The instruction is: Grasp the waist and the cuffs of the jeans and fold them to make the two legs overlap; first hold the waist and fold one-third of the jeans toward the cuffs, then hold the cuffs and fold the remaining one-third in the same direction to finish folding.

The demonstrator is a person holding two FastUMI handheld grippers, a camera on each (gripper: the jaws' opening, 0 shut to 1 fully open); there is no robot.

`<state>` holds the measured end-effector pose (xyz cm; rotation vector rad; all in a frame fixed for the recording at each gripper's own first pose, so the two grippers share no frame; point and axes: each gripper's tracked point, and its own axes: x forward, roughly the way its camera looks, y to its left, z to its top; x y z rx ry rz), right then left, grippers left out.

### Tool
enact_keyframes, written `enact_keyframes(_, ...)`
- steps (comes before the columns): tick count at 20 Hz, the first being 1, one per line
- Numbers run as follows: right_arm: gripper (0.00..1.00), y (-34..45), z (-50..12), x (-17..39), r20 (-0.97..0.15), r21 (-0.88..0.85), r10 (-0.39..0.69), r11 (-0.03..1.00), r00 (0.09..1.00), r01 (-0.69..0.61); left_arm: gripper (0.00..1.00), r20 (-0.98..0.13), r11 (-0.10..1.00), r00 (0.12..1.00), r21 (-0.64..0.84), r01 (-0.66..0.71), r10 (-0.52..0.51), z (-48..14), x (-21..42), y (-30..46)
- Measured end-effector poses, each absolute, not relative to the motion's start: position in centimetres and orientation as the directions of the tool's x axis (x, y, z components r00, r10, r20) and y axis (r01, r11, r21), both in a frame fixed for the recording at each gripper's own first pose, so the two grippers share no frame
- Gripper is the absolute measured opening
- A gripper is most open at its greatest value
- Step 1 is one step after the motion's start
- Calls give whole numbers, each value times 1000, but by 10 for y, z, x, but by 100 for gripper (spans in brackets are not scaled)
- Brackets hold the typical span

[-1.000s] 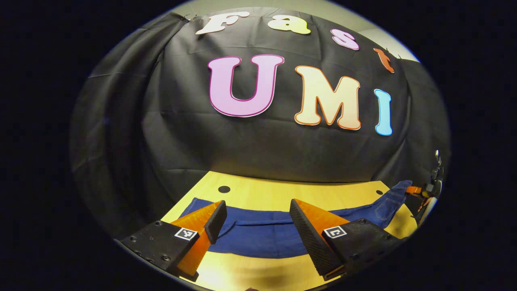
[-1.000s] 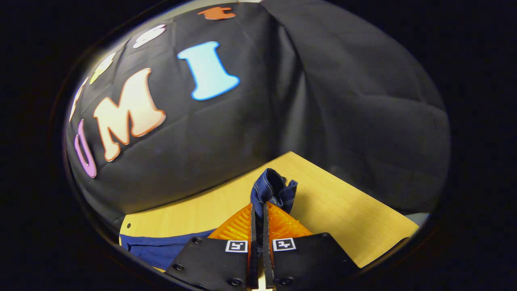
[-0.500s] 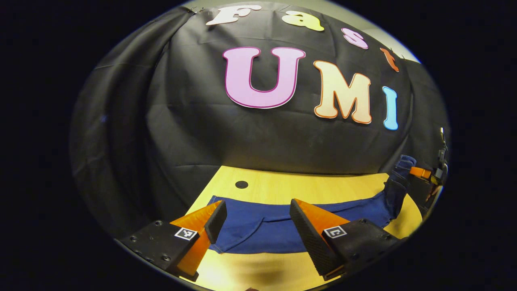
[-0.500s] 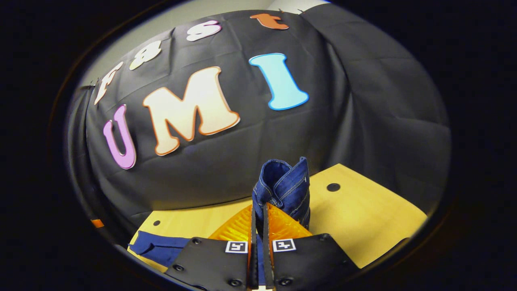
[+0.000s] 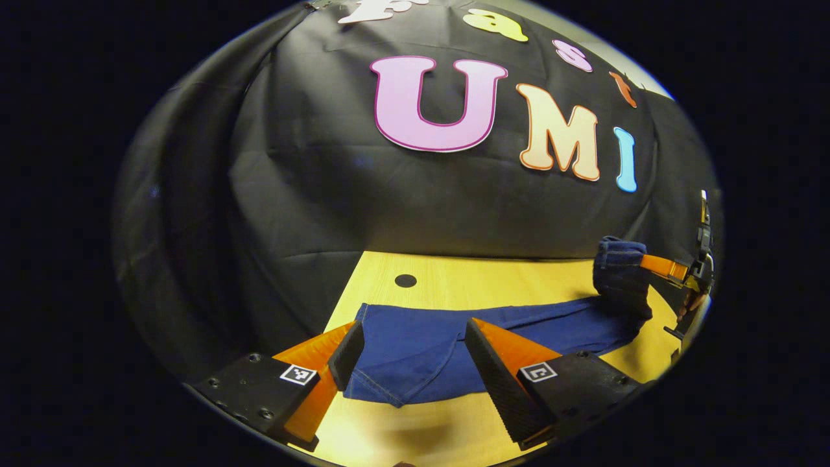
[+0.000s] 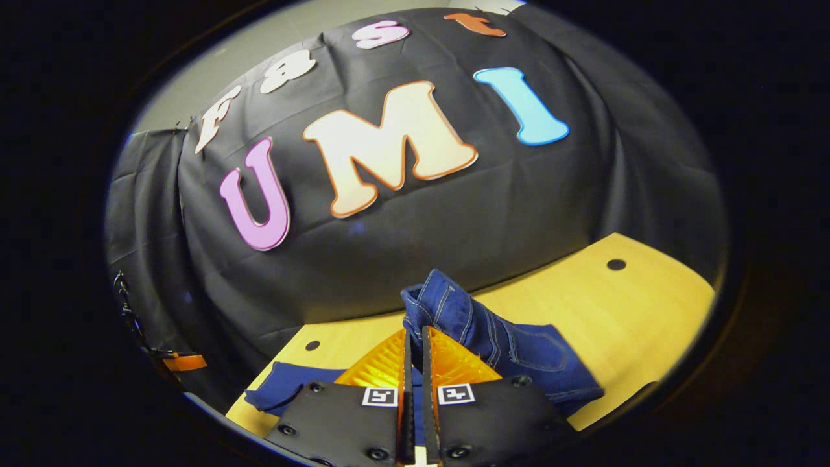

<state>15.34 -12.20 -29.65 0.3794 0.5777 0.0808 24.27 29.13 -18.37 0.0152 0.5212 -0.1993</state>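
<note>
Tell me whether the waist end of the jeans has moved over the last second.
Yes. In the left gripper view the waist end, pinched by the right gripper, has risen off the wooden table and come leftward toward the cuffs.

Open wood front and back of the jeans; the booth wall closes the far side.

In the left gripper view the surface [image 5: 493, 285] lies bare between the jeans [image 5: 428, 347] and the black cloth wall [image 5: 324, 194], and bare again at the near edge. The right tool [image 5: 674, 269], with a lifted bunch of denim, blocks the right end. In the right gripper view, bare wood lies right of the jeans.
</note>
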Motion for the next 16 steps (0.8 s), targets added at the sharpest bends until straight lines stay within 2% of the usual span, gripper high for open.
enact_keyframes(2,8,-123,-290,159,-501,422,217,906,837,18,98,-516,977,833,-36,211,-199,-192,245,300)
enact_keyframes(3,3,-131,-285,161,-496,418,215,908,841,14,98,-524,975,826,-39,219,-207,-197,247,305)
enact_keyframes(4,3,-137,-284,161,-508,405,217,914,834,9,98,-532,973,820,-44,225,-213,-200,248,309)
enact_keyframes(6,3,-111,-320,149,-554,392,217,920,804,22,98,-542,971,810,-56,232,-225,-208,246,315)
enact_keyframes(9,3,-112,-342,137,-614,332,177,942,769,48,98,-560,965,790,-83,248,-251,-223,248,317)
enact_keyframes(13,88,-111,-332,126,-604,305,184,952,775,12,98,-611,962,746,-116,248,-266,-256,249,325)
enact_keyframes(14,95,-112,-327,125,-597,304,182,953,781,10,98,-627,963,732,-133,236,-266,-265,248,328)
enact_keyframes(16,97,-117,-319,124,-592,297,173,955,787,14,98,-658,965,707,-151,215,-260,-285,252,335)
